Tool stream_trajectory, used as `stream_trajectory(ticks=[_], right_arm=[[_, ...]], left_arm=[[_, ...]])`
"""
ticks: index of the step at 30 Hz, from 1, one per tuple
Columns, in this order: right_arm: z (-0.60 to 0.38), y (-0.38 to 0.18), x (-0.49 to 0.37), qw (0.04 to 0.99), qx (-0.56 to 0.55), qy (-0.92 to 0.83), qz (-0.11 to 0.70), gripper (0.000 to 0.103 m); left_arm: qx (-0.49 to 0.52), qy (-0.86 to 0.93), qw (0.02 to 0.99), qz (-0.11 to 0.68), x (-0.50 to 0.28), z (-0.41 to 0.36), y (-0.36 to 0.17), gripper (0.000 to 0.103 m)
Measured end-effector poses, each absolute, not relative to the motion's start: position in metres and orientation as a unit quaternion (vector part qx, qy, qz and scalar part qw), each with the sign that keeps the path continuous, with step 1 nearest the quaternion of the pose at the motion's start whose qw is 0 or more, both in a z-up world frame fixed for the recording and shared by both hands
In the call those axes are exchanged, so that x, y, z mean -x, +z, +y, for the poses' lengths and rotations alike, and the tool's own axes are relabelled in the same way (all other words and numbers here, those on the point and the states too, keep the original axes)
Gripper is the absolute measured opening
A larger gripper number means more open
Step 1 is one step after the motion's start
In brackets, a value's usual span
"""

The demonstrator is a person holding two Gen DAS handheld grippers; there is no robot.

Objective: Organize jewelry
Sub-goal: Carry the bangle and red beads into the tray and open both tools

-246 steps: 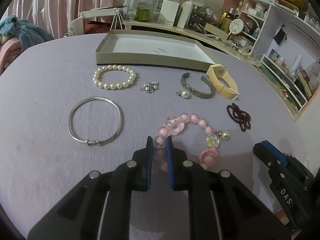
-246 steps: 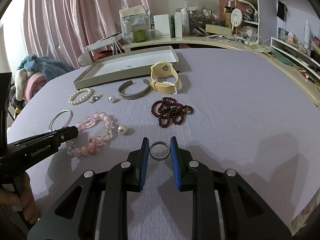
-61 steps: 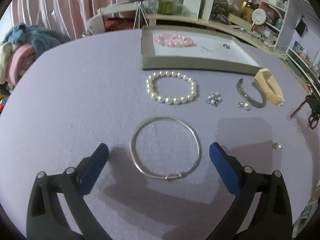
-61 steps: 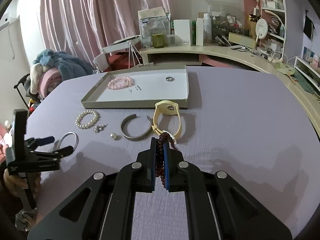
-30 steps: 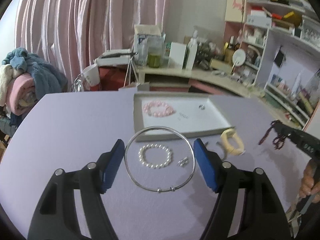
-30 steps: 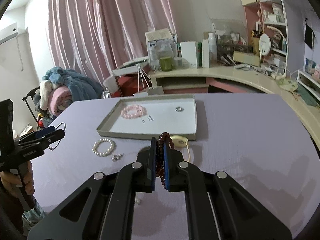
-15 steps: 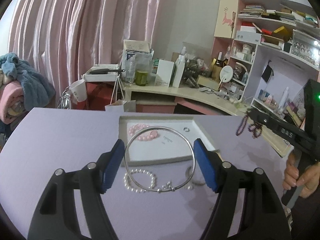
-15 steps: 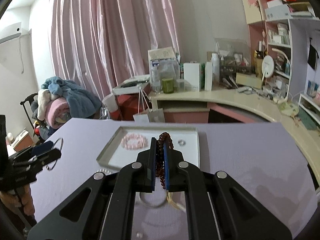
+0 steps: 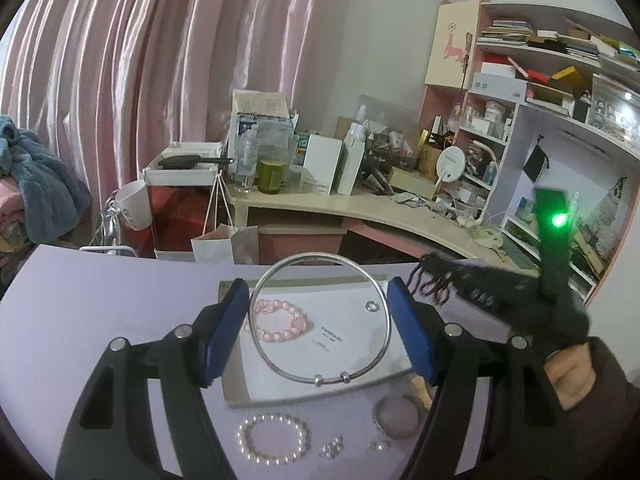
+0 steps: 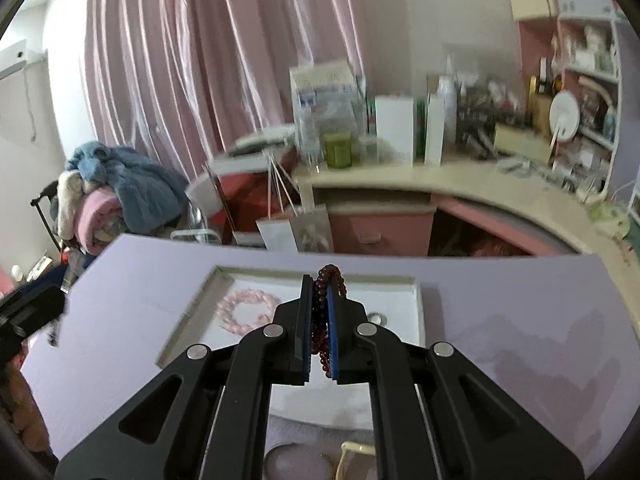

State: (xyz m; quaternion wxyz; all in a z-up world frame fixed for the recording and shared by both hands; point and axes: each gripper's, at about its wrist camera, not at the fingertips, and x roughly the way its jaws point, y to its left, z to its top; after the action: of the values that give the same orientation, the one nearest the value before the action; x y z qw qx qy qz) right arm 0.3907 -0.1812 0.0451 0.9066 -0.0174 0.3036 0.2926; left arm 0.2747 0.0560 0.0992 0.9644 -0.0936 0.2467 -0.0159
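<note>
Jewelry laid out around the tray (image 9: 234, 394) on the table (image 9: 100, 300).
In the tray, a bead bracelet (image 9: 278, 320) lies left, a ring (image 9: 372, 305) far right; nearer, outside it, a pearl bracelet (image 9: 273, 440) lies left of a cuff bangle (image 9: 396, 416).

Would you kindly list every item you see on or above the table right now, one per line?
Tray: one, grey, on table.
Pink bracelet: one, in tray.
Small ring: one, silver, in tray.
Pearl bracelet: one, white, before tray.
Cuff: one, grey, before tray.
Silver bangle: one, in left gripper.
Dark red beads: one string, in right gripper.
Table: one, lilac.
</note>
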Motion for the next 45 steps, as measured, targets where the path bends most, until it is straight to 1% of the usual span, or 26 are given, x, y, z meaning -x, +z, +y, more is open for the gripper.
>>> stream_trajectory(ticks=[3,10,12,14,15,26,35,40,42,43,44,45], right_arm=[[-0.179,0.025,-0.407,0.902,0.019,0.283,0.327,0.007],[-0.181,0.007,-0.427,0.891,0.006,0.278,0.358,0.008],[-0.185,0.005,-0.429,0.888,-0.005,0.278,0.365,0.015],[-0.188,0.006,-0.429,0.889,-0.014,0.278,0.362,0.042],[-0.190,0.007,-0.427,0.891,-0.016,0.278,0.357,0.045],[-0.198,0.001,-0.429,0.891,-0.021,0.275,0.362,0.045],[-0.206,-0.007,-0.427,0.887,-0.016,0.277,0.368,0.045],[-0.211,-0.009,-0.427,0.887,-0.018,0.278,0.368,0.045],[-0.214,-0.009,-0.427,0.887,-0.020,0.278,0.368,0.045],[-0.216,-0.010,-0.426,0.887,-0.021,0.278,0.369,0.045],[-0.217,-0.010,-0.424,0.887,-0.022,0.278,0.369,0.045],[-0.218,-0.010,-0.423,0.887,-0.022,0.278,0.368,0.045]], left_arm=[[0.099,-0.015,0.961,0.258,-0.291,0.062,0.090,0.071],[0.116,-0.011,0.952,0.284,-0.319,0.074,0.069,0.071],[0.118,-0.010,0.950,0.288,-0.323,0.076,0.064,0.071],[0.119,-0.010,0.949,0.292,-0.326,0.076,0.060,0.071],[0.120,-0.010,0.948,0.293,-0.327,0.077,0.058,0.071],[0.120,-0.003,0.943,0.309,-0.338,0.078,0.044,0.071],[0.118,0.011,0.929,0.351,-0.366,0.076,0.007,0.071],[0.118,0.015,0.929,0.352,-0.379,0.077,-0.003,0.071],[0.118,0.007,0.926,0.358,-0.385,0.076,-0.007,0.073],[0.123,0.005,0.925,0.360,-0.386,0.076,-0.008,0.077],[0.132,0.002,0.923,0.360,-0.384,0.077,-0.009,0.084],[0.138,0.001,0.923,0.358,-0.382,0.078,-0.008,0.086]])
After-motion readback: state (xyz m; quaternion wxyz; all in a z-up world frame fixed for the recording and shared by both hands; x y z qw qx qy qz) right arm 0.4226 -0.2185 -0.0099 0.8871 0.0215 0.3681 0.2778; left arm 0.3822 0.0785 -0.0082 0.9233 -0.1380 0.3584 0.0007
